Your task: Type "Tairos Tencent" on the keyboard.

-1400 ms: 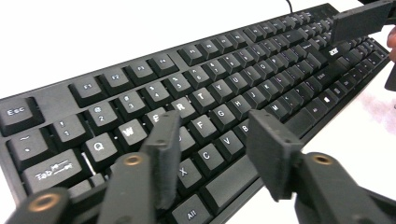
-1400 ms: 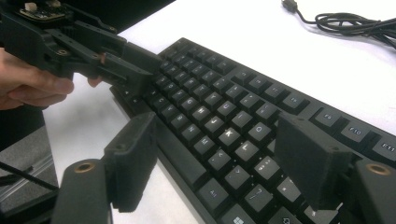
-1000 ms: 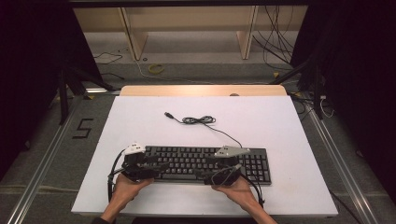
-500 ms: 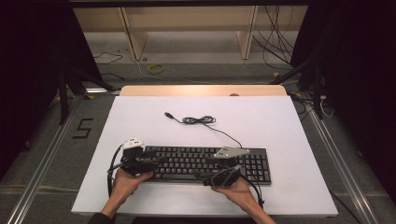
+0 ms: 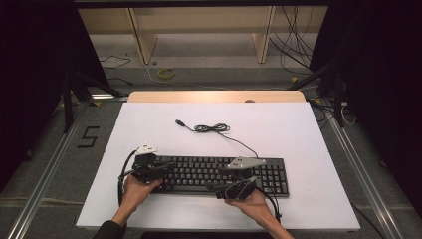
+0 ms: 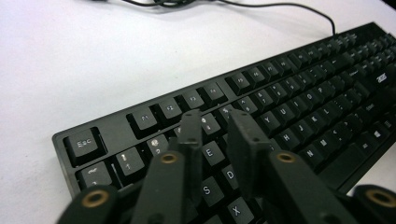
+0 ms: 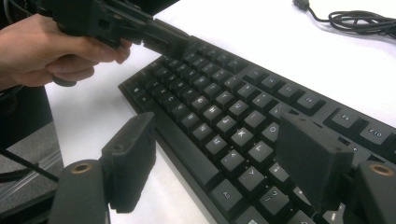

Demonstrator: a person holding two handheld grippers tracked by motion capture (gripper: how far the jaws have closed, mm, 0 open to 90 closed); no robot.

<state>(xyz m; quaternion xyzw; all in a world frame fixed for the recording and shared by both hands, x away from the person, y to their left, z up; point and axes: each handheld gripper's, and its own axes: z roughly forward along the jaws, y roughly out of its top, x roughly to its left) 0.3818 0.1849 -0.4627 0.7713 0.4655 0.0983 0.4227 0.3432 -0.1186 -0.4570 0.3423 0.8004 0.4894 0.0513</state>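
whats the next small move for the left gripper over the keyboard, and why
Probably ease the left gripper straight down so a fingertip presses a key. Its jaws have just been closing and stand narrow with nothing between them, poised above the upper-left letter keys of the black keyboard. The right gripper hangs open over the front edge, so it seems to wait.

Left gripper [image 6: 215,122] jaws just narrowed over keyboard [image 6: 299,107] keys.

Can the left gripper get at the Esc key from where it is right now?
Probably yes. The left gripper hovers over the number row at the keyboard's left end, its jaws just narrowed with nothing between them. The Esc key sits close by at the corner, uncovered, with bare table around it.
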